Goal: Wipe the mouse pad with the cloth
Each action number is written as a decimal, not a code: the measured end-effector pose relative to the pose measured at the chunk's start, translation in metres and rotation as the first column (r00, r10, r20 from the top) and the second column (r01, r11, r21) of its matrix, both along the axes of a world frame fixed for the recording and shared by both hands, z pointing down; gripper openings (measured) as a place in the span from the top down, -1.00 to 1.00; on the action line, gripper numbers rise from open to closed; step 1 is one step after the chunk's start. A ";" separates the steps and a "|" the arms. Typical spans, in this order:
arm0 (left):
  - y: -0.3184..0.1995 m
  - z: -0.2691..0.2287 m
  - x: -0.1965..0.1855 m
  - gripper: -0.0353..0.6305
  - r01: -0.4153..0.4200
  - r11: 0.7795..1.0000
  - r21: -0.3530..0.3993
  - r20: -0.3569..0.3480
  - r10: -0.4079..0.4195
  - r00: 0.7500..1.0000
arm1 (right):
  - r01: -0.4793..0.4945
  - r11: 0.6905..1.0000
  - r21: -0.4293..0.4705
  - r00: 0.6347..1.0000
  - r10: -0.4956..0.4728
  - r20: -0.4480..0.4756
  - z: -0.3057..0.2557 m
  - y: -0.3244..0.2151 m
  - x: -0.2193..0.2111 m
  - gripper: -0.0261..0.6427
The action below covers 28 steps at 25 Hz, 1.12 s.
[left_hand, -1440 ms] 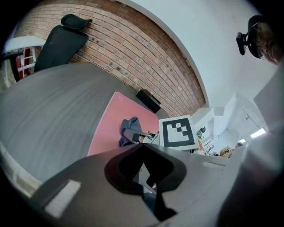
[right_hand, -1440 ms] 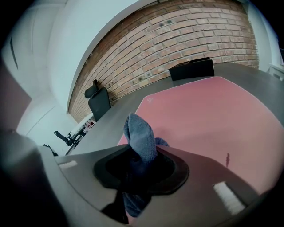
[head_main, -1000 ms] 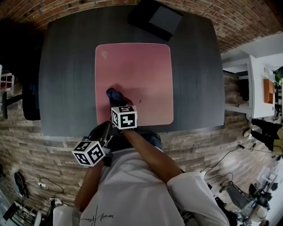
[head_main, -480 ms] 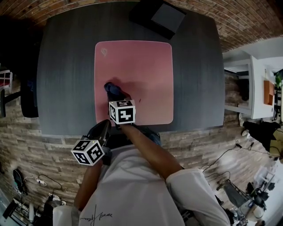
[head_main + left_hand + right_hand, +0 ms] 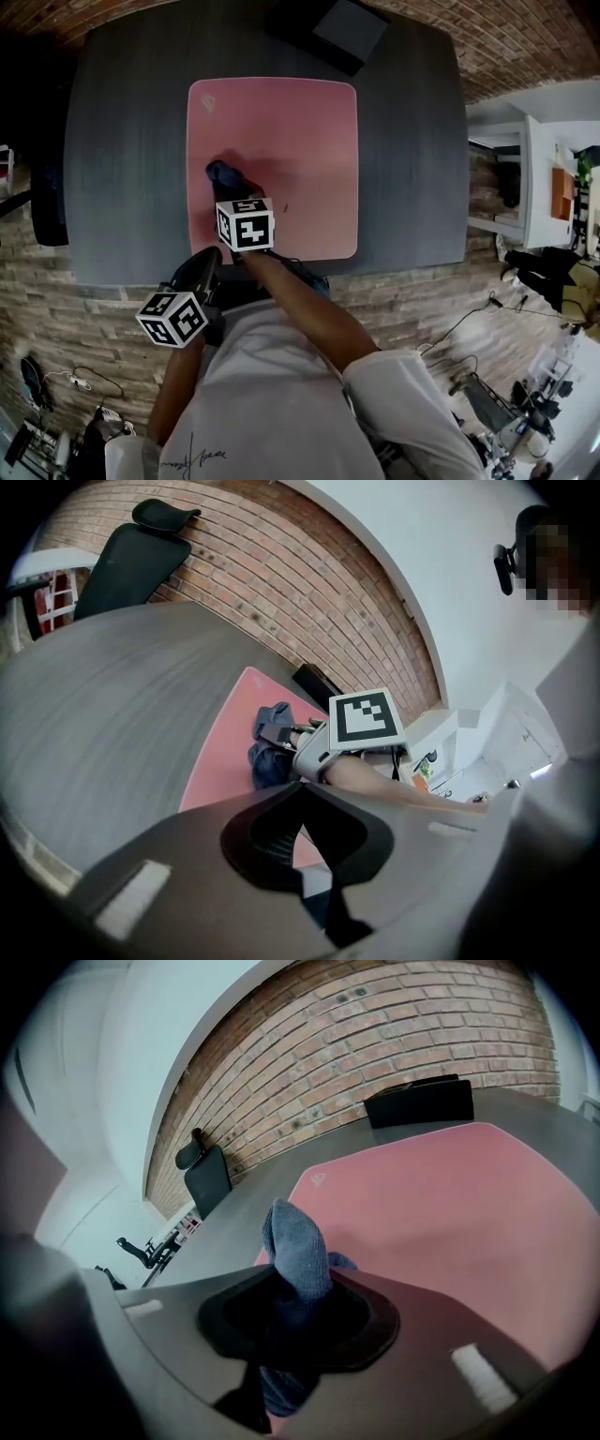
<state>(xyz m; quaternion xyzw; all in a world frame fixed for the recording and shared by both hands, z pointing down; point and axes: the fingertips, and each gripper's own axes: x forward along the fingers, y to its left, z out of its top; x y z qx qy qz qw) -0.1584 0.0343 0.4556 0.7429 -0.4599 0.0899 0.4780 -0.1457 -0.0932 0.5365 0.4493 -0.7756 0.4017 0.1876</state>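
A pink mouse pad point(image 5: 281, 150) lies on the dark grey table point(image 5: 122, 141). My right gripper point(image 5: 225, 186) is shut on a bunched blue cloth point(image 5: 221, 173), which presses on the pad's near-left part. In the right gripper view the cloth point(image 5: 295, 1251) sticks up from between the jaws, with the mouse pad point(image 5: 450, 1204) beyond it. My left gripper point(image 5: 202, 267) hangs off the table's near edge by my body, shut and with nothing in it. The left gripper view shows the cloth point(image 5: 267, 757) and the right gripper point(image 5: 281, 735) on the mouse pad point(image 5: 220, 766).
A flat black box point(image 5: 342, 33) lies at the table's far edge, beyond the pad. A black office chair point(image 5: 131, 555) stands at the table's left side. A brick wall and brick-pattern floor surround the table.
My right gripper has slid the cloth a little farther from me on the pad. The left gripper has stayed by the near edge.
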 end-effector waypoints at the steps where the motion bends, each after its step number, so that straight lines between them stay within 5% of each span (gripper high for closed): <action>1: 0.000 0.000 -0.001 0.86 0.002 1.000 -0.002 -0.002 -0.002 1.000 | -0.001 1.000 0.001 1.000 0.001 0.000 0.000 -0.001 0.000 0.59; 28: -0.005 0.004 0.006 0.86 0.000 1.000 -0.015 -0.057 -0.001 0.998 | -0.072 0.996 0.054 0.988 0.079 -0.131 0.004 -0.006 0.052 0.59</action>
